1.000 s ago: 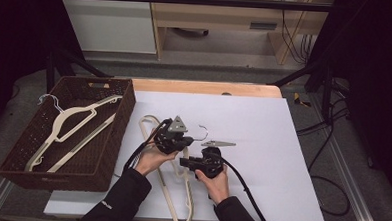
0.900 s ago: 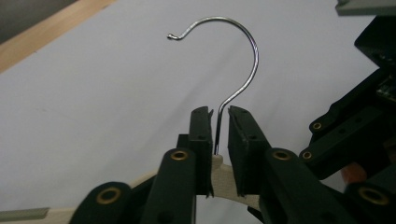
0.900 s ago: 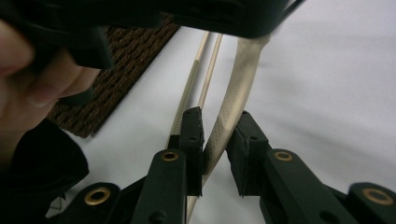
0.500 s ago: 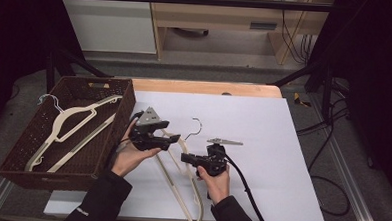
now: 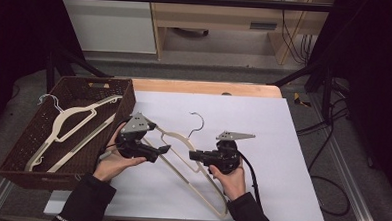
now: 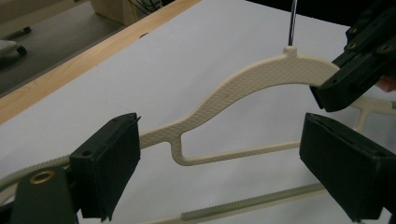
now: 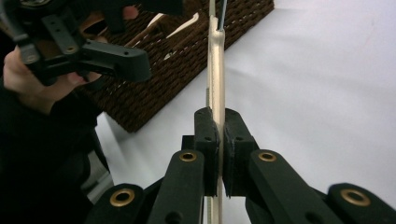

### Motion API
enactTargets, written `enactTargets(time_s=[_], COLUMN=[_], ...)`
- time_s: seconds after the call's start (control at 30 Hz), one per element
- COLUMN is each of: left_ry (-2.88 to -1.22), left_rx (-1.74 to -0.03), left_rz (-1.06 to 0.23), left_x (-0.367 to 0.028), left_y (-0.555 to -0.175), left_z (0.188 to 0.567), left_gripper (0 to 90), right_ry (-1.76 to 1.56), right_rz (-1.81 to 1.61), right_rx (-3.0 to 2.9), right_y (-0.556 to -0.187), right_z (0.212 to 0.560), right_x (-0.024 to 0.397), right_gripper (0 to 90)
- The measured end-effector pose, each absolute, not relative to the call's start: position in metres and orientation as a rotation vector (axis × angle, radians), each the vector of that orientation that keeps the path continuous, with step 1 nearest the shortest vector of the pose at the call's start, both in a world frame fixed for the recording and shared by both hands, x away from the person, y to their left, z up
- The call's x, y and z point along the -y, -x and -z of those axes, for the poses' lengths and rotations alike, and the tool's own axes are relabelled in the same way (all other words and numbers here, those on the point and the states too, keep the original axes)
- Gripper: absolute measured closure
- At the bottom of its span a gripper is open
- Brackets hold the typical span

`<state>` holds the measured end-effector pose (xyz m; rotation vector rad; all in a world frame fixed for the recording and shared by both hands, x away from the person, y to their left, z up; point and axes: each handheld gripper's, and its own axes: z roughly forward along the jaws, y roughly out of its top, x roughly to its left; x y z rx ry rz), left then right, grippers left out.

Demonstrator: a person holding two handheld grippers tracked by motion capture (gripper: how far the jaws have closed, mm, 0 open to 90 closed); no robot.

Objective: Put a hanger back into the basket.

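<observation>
A cream plastic hanger [image 5: 175, 136] with a metal hook [image 5: 197, 121] hangs tilted over the white table [image 5: 273, 124]. My right gripper [image 5: 196, 154] is shut on one arm of the hanger beside the hook. In the right gripper view its pads [image 7: 208, 140] pinch the hanger's [image 7: 215, 70] thin edge. My left gripper [image 5: 164, 150] is left of the hanger, and its jaws have just been opening. In the left gripper view they stand wide apart around [image 6: 224, 154], touching nothing, with the hanger [image 6: 261, 74] beyond them.
A dark wicker basket [image 5: 27, 148] sits at the table's left edge with two more cream hangers [image 5: 73, 120] lying in it. A wooden strip [image 5: 205, 87] borders the table's far side. Cables lie on the floor to the right [image 5: 325, 191].
The left gripper has let go of the hanger, opened and drawn away to the left. The right gripper has lifted the hanger, which now slants across the table.
</observation>
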<state>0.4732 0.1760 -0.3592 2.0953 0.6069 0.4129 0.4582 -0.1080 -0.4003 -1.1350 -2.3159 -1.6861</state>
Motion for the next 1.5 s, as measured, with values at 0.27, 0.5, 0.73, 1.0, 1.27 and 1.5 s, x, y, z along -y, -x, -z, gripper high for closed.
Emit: enactTargets(time_s=[0.27,0.5,0.73,1.0,1.27,1.5], left_ry=[-2.154,-2.215,-2.27,-2.262,-2.201,-2.175], left_rx=[-0.537,-0.474,-0.453,-0.462,-0.515,-0.5], left_rz=[-0.362,-0.289,-0.287,-0.306,-0.21,-0.184], left_x=[-0.166,-0.16,-0.157,-0.153,-0.154,-0.152], left_y=[-0.471,-0.469,-0.459,-0.444,-0.437,-0.429], left_z=[0.362,0.366,0.366,0.368,0.377,0.374], left_gripper=[30.0,50.6,66.9,76.7,81.9,86.7], right_ry=[0.955,0.852,0.839,0.873,0.887,0.939], right_rz=[1.583,1.577,1.543,1.571,1.638,1.698], right_rx=[2.424,2.45,2.46,2.578,2.715,2.722], right_y=[-0.449,-0.445,-0.446,-0.445,-0.444,-0.445], right_z=[0.388,0.386,0.387,0.388,0.391,0.394], right_x=[0.112,0.113,0.117,0.121,0.12,0.123], right_gripper=[86.8,86.8,86.0,78.1,64.0,49.3])
